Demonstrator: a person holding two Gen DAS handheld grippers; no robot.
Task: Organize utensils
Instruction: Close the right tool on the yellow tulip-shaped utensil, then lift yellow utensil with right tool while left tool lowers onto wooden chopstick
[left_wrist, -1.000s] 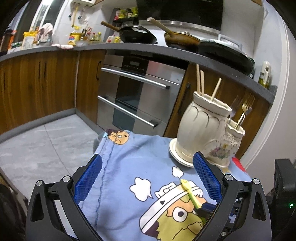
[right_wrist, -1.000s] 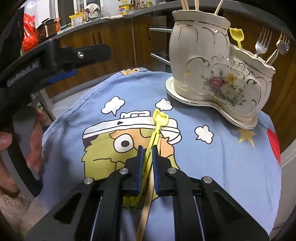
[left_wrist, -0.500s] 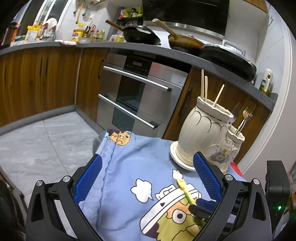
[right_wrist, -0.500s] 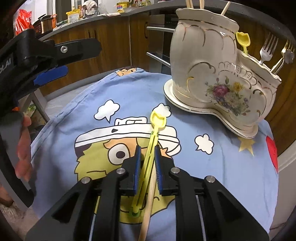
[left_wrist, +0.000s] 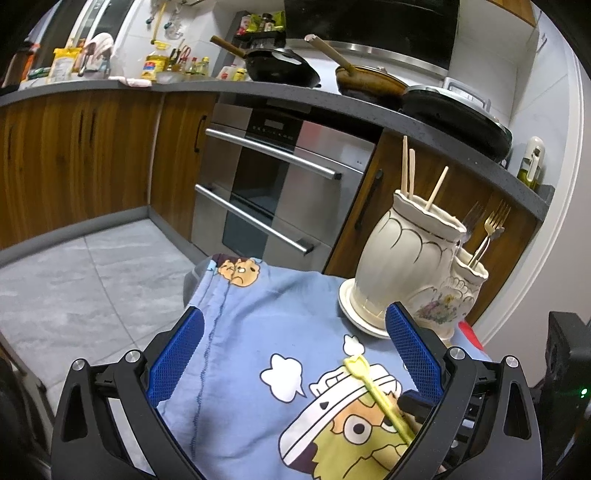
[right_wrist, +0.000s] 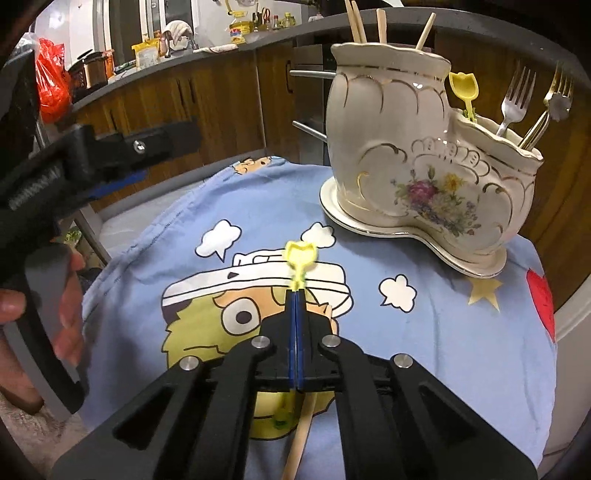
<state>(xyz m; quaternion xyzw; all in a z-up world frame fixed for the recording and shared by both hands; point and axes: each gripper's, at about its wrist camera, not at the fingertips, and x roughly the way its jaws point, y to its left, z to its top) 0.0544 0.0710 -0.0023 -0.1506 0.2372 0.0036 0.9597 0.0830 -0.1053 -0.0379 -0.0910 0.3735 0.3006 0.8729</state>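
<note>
My right gripper is shut on a thin yellow plastic pick, whose tulip-shaped head sticks out forward over the blue cartoon cloth. The same pick shows in the left wrist view, lower right. A white boot-shaped ceramic holder stands on its saucer at the far right; it holds chopsticks, a second yellow pick and forks. A wooden chopstick lies on the cloth under my right gripper. My left gripper is open and empty above the cloth's left part.
The cloth covers a small round table. Behind it are an oven, wooden cabinets and a counter with pans. The holder stands at the table's far right edge. Grey floor tiles lie to the left.
My right gripper has closed fully on the yellow pick and lifted it slightly off the cloth. The left gripper has drawn back and up a little, still open.
</note>
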